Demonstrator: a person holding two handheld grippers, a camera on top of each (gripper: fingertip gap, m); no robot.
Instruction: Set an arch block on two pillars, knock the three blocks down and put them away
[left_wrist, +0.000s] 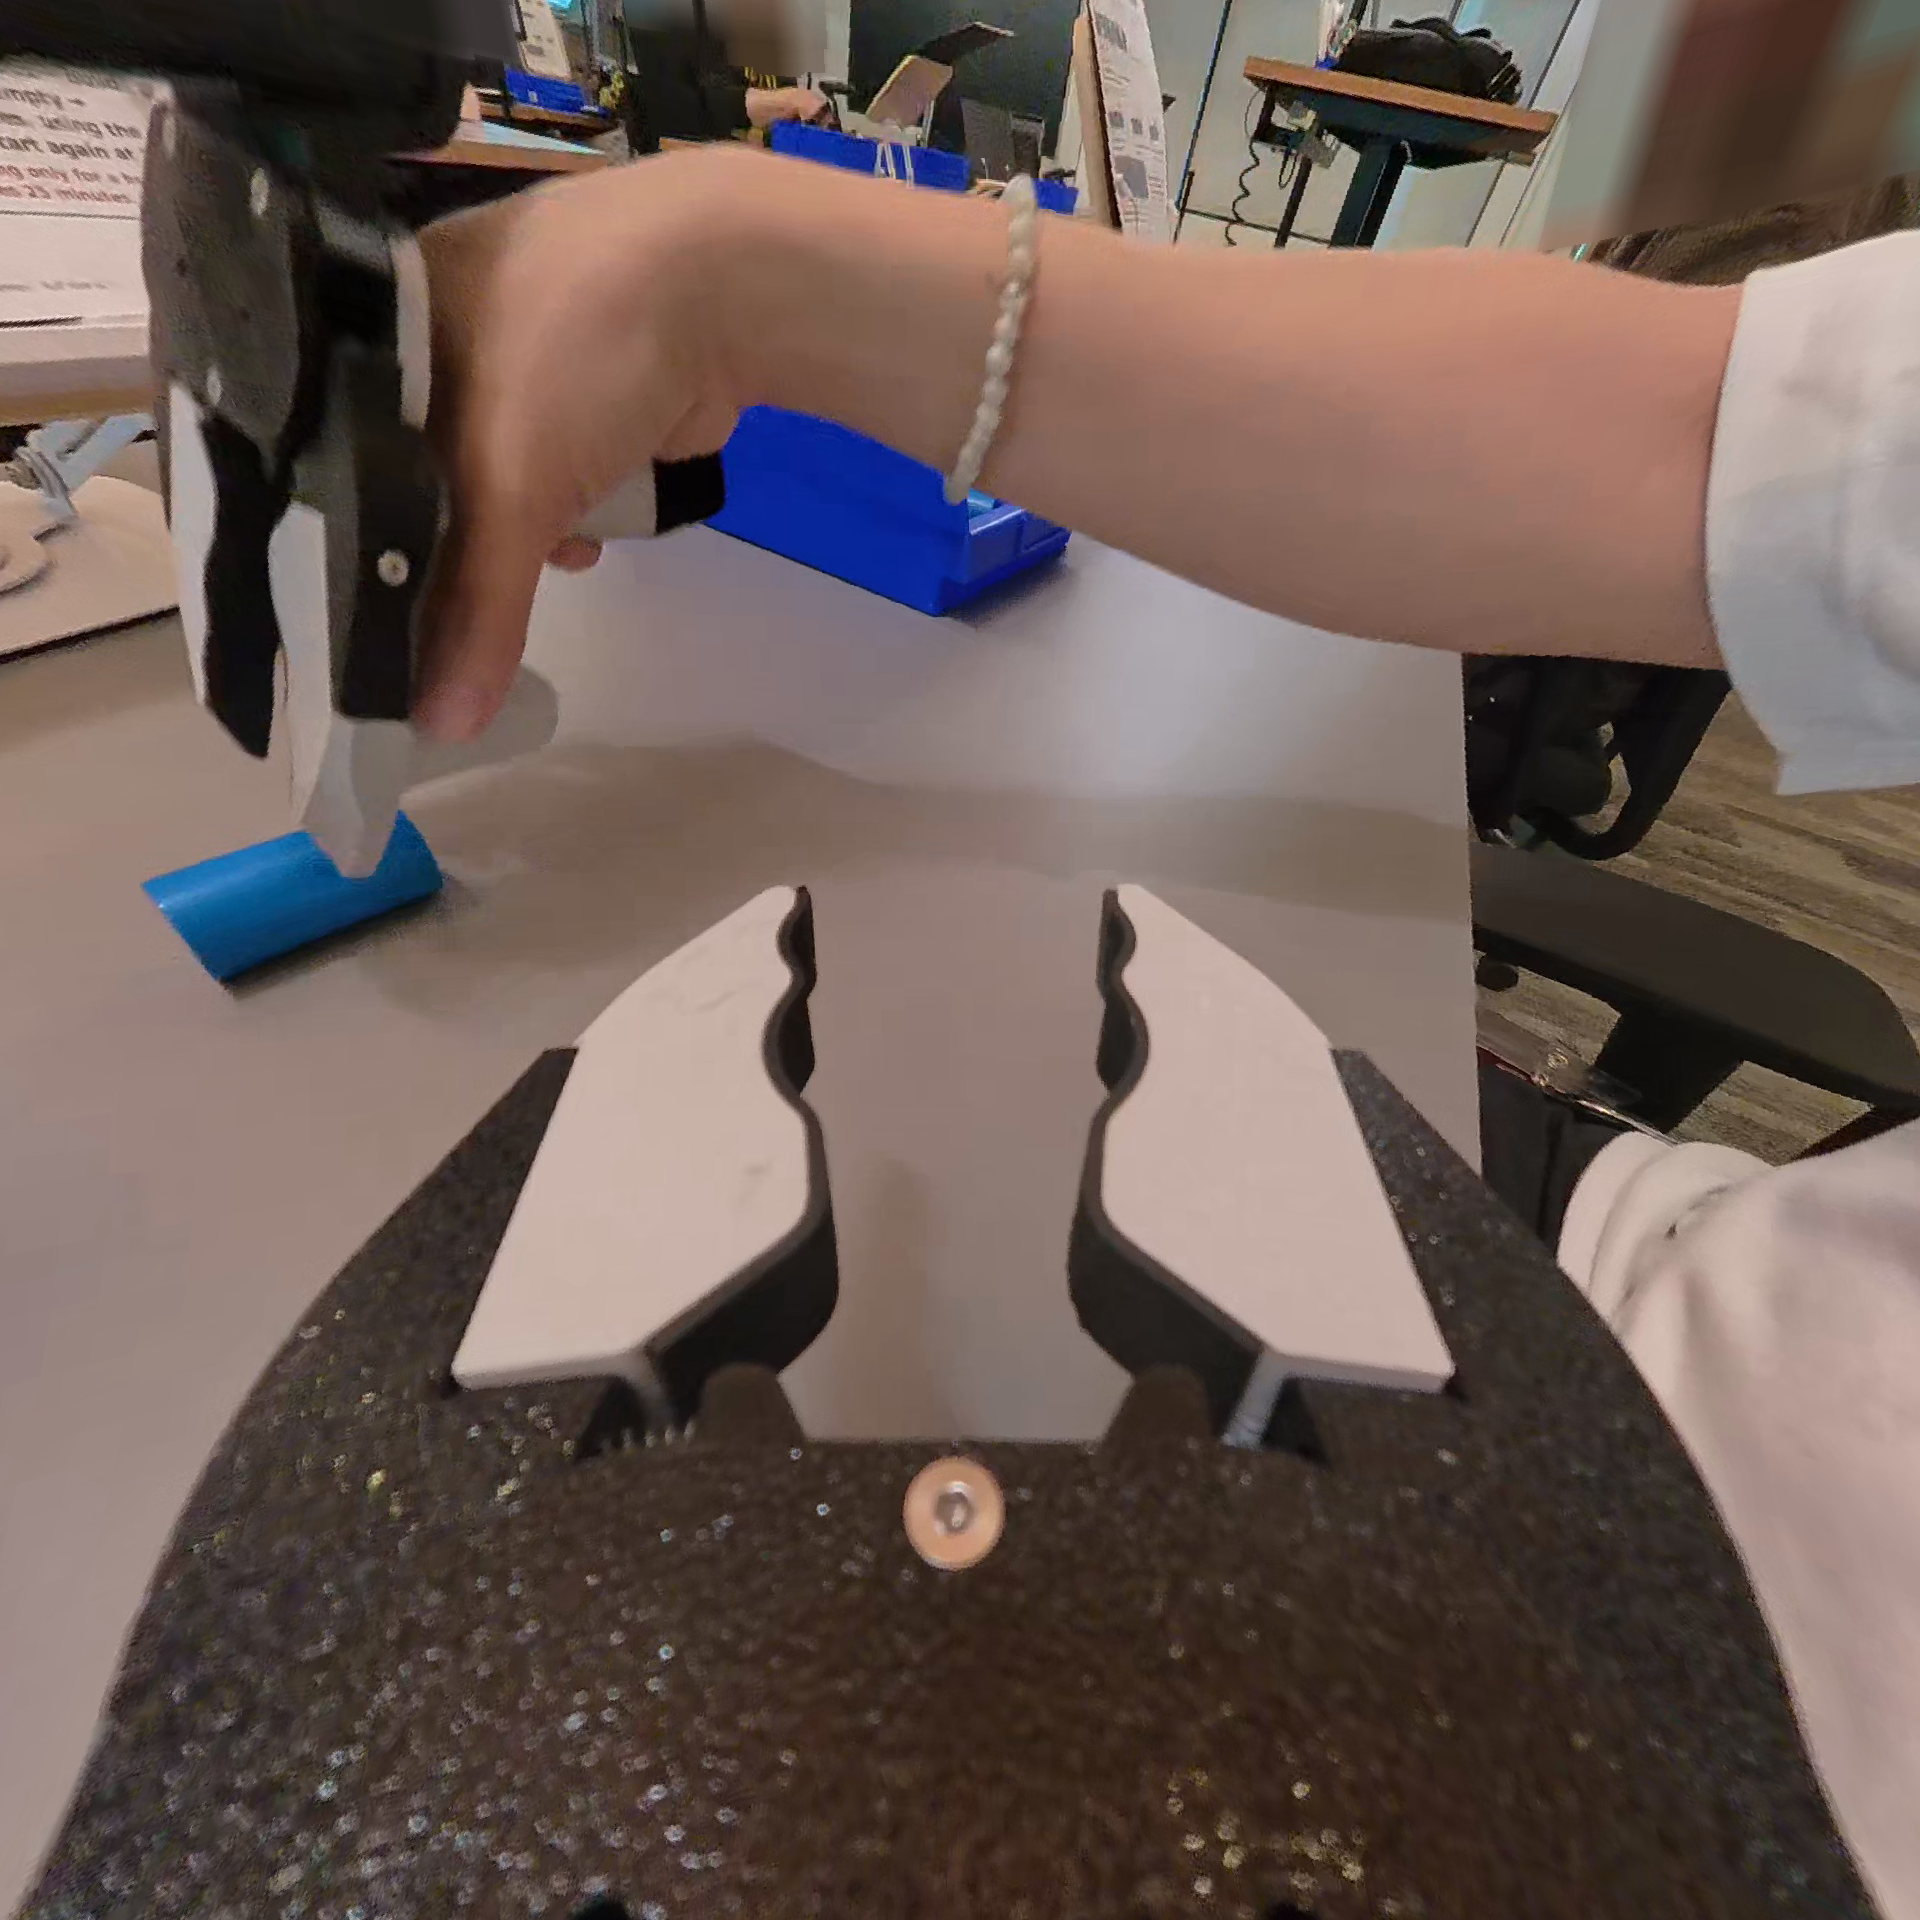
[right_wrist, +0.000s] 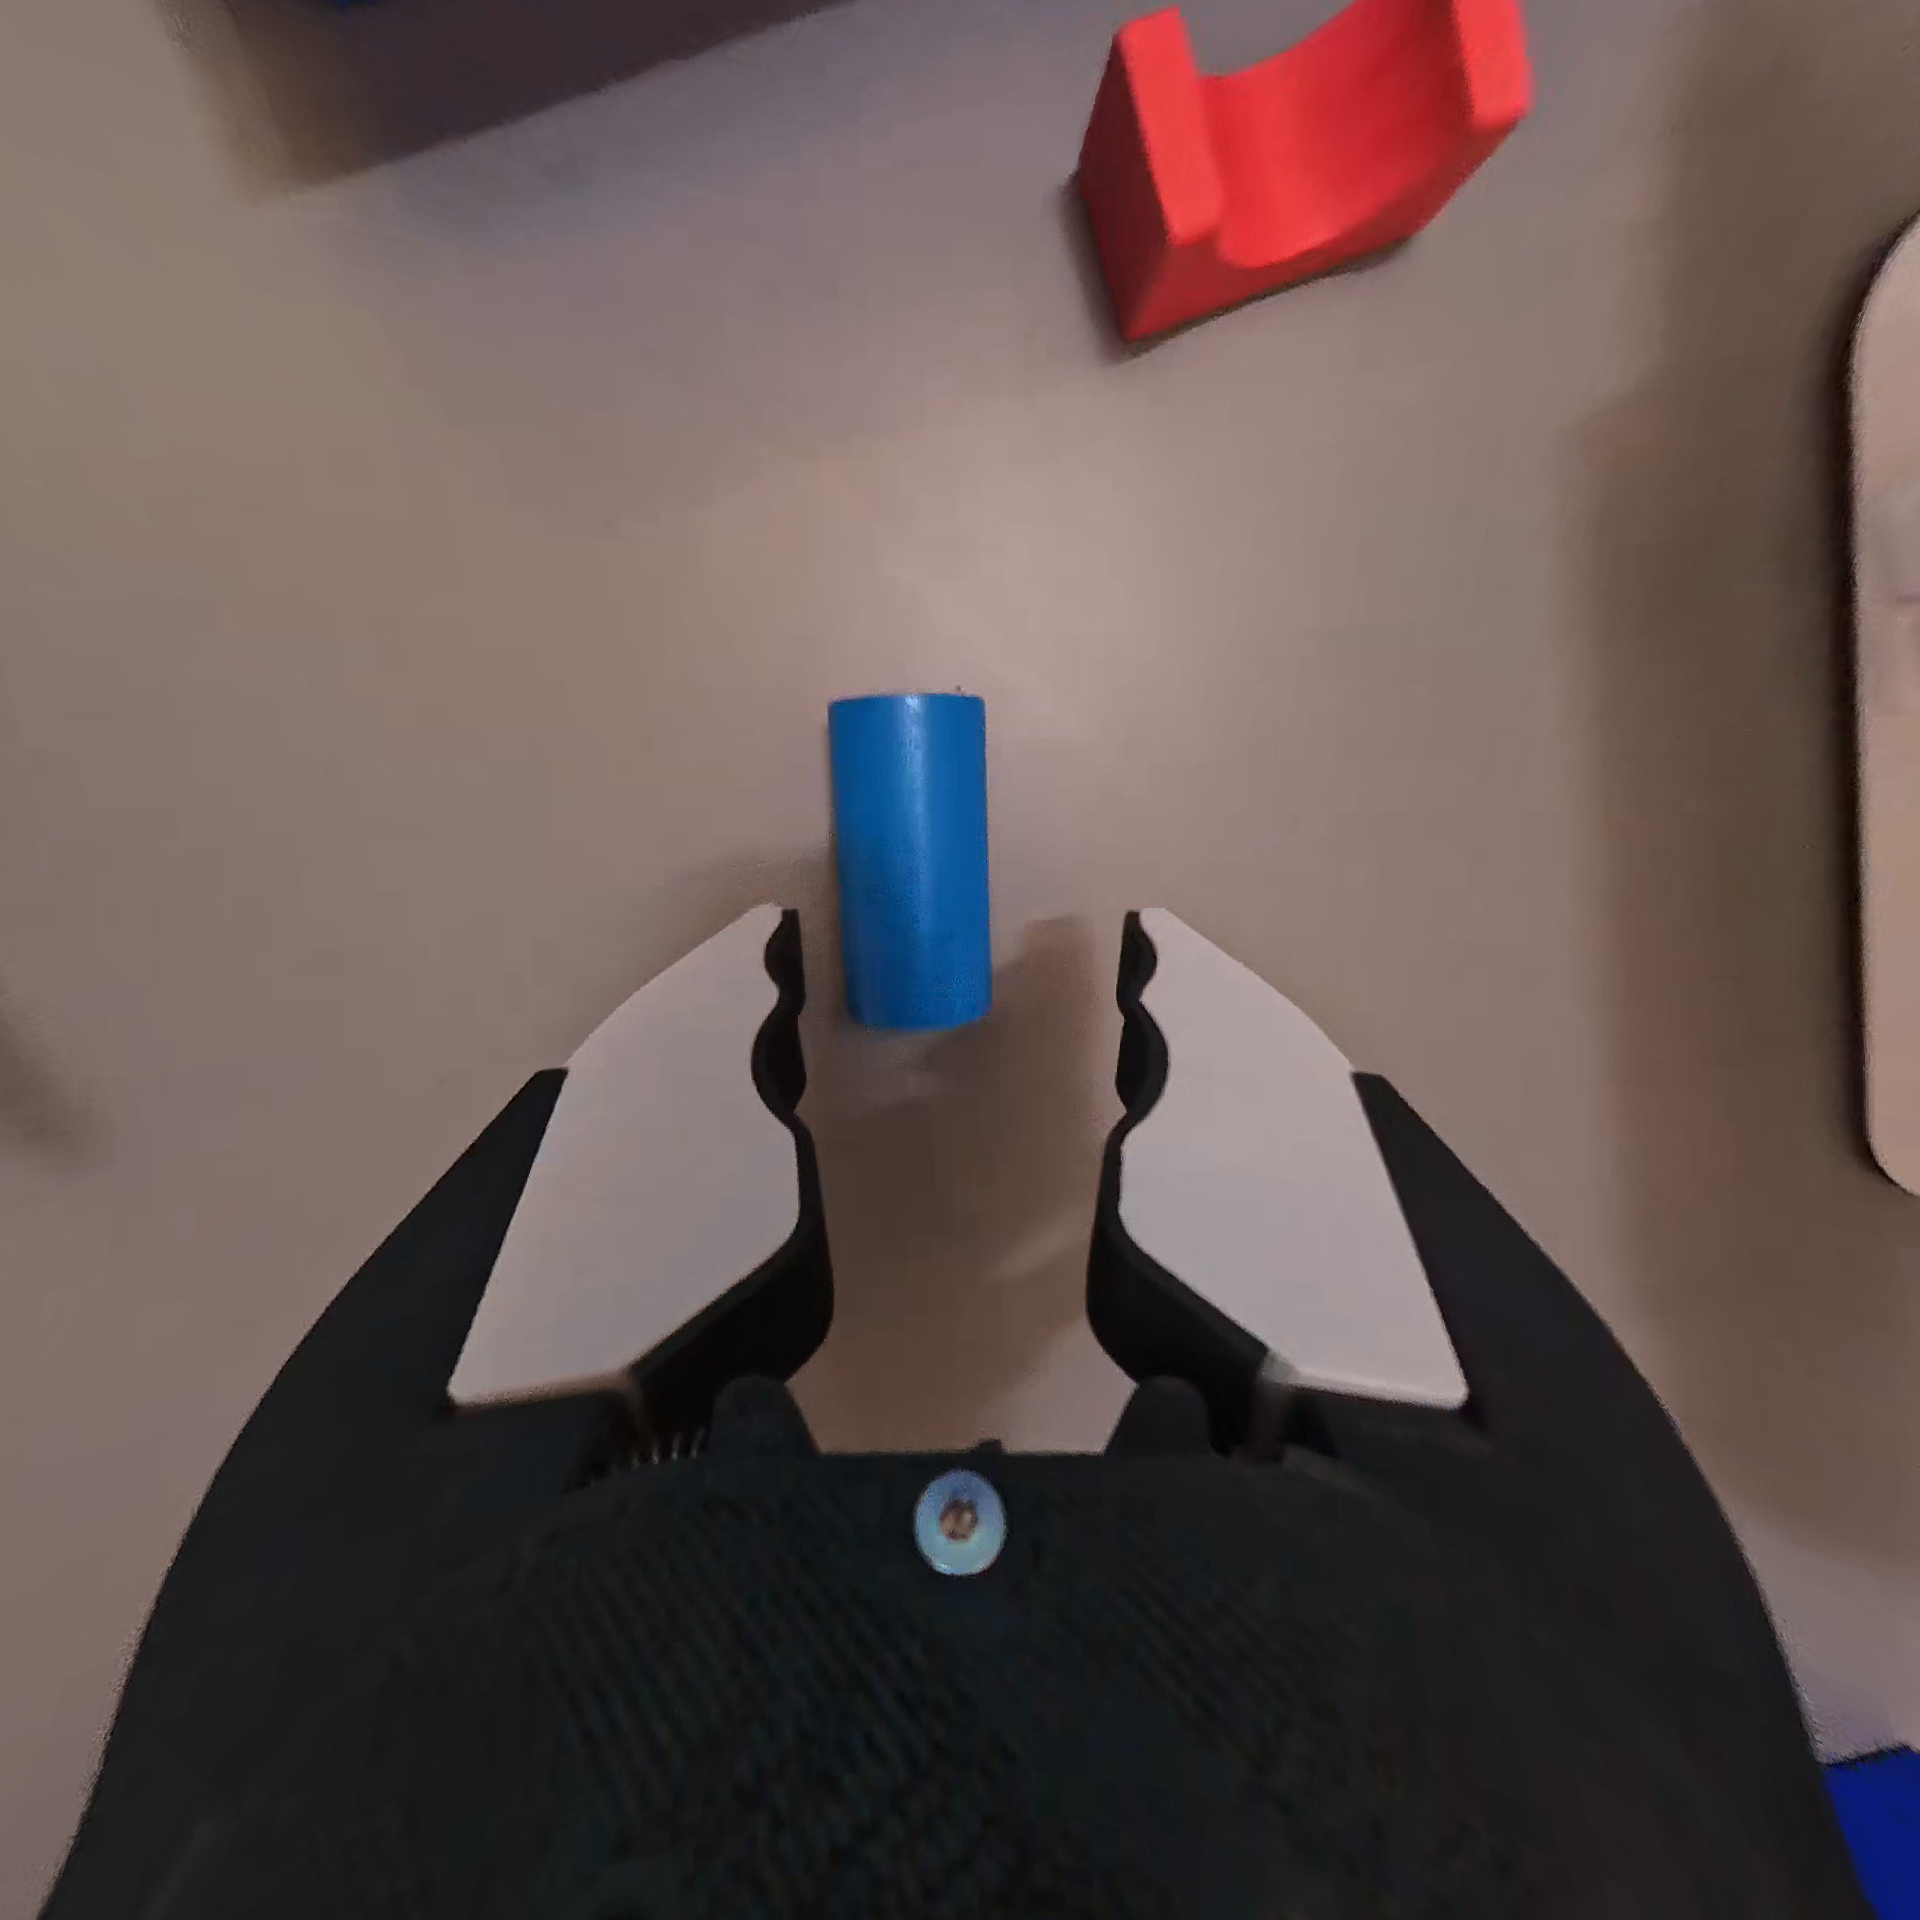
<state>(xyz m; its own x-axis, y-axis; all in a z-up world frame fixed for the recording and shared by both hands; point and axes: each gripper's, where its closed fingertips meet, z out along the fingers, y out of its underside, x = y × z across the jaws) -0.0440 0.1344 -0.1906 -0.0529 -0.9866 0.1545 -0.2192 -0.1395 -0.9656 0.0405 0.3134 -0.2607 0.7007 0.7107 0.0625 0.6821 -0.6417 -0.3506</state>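
A blue cylinder (right_wrist: 909, 862) lies on its side on the grey table (right_wrist: 416, 623). My right gripper (right_wrist: 961, 920) points straight down over it, jaws open, with the cylinder's near end between the fingertips, closer to the left one. The left wrist view shows that gripper (left_wrist: 348, 847) from the side, held by a hand, its tips at the blue cylinder (left_wrist: 281, 894). My left gripper (left_wrist: 954, 899) is open and empty, low over bare table to the right of the cylinder.
A red block with a curved groove (right_wrist: 1299, 156) lies beyond the cylinder. A pale board's edge (right_wrist: 1886, 727) is at the right. A blue bin (left_wrist: 883, 509) stands at the table's far side. An office chair (left_wrist: 1683, 987) is off the right edge.
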